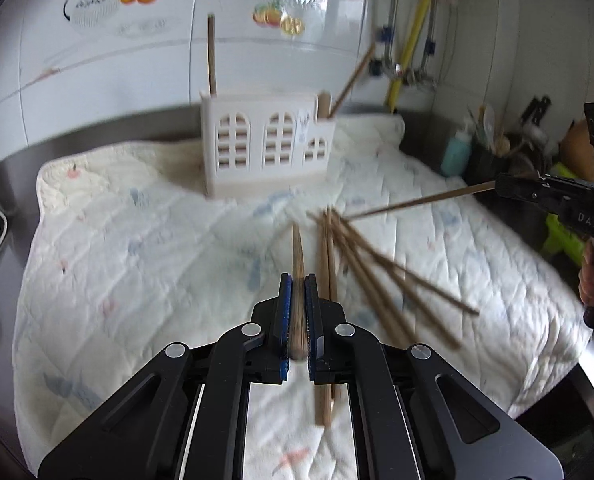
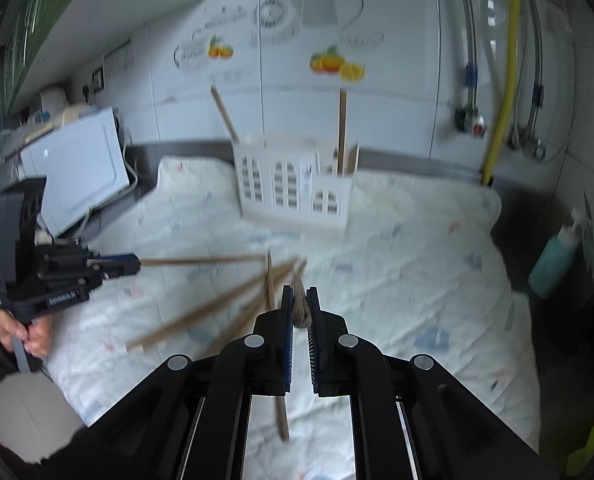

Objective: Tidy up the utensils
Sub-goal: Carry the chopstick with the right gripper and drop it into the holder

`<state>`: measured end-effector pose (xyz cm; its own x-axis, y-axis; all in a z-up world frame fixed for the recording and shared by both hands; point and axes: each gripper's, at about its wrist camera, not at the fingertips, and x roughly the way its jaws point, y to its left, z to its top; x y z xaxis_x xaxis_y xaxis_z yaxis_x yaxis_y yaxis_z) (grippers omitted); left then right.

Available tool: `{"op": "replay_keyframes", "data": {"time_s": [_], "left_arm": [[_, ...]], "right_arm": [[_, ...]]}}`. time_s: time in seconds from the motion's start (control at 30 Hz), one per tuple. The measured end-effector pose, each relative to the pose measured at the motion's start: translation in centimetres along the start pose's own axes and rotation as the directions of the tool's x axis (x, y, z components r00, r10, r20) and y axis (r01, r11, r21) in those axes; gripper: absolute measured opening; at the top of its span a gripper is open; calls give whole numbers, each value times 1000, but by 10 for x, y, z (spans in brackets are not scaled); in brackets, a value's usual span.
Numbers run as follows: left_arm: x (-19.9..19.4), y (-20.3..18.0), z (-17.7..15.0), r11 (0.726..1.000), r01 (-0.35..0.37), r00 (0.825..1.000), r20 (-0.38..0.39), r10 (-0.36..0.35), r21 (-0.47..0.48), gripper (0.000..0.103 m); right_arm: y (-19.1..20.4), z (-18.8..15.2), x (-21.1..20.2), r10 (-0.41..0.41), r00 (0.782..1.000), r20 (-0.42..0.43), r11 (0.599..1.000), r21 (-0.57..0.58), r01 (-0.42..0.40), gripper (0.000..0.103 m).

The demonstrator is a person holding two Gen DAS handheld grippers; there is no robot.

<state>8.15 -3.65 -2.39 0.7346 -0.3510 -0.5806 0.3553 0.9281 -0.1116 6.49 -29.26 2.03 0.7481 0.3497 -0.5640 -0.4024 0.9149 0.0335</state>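
A steel surface (image 1: pixel 13 168) fills the lower part of both views, and most of it is covered by a pale quilted cloth (image 1: pixel 137 260) with small printed motifs. On the far part of the cloth, just above the middle of each frame, stands a white utensil holder (image 1: pixel 265 144) with arched window cut-outs. Three wooden chopsticks rise from its compartments: one upright at its left end, one short one and one leaning right at its right end in the left wrist view.

A loose pile of chopsticks (image 1: pixel 377 272) lies fanned on the cloth, right of centre in the left wrist view and left of centre in the right wrist view.

The left tongs (image 1: pixel 298 312), bottom centre of their own view, are pressed together on a single chopstick (image 1: pixel 298 264) that points ahead toward the holder. The right tongs (image 2: pixel 299 312), bottom centre of theirs, pinch another chopstick (image 2: pixel 300 300) the same way; in the left wrist view it juts leftward from them at the right edge.

A teal bottle (image 2: pixel 553 260) stands off the cloth at right.
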Motion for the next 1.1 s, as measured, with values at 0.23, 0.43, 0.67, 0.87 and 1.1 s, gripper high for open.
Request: {"op": "replay_keyframes", "data": {"time_s": [0.23, 0.43, 0.67, 0.87, 1.1], "left_arm": [[-2, 2, 24, 1000, -9, 999, 43, 8, 12, 5], [-6, 8, 45, 1000, -10, 998, 64, 11, -7, 5], [-7, 10, 67, 1000, -6, 997, 74, 6, 6, 5], [-13, 13, 90, 1000, 4, 994, 110, -6, 12, 5], [-28, 5, 131, 999, 12, 980, 196, -21, 44, 5]], "right_arm": [[-1, 57, -15, -7, 998, 69, 999, -35, 9, 6], [-4, 121, -21, 23, 991, 135, 999, -38, -18, 6], [2, 185, -6, 2, 976, 217, 998, -65, 12, 6], [-10, 216, 26, -64, 968, 242, 997, -28, 72, 6], [-27, 226, 79, -97, 982, 164, 995, 17, 96, 6]]}}
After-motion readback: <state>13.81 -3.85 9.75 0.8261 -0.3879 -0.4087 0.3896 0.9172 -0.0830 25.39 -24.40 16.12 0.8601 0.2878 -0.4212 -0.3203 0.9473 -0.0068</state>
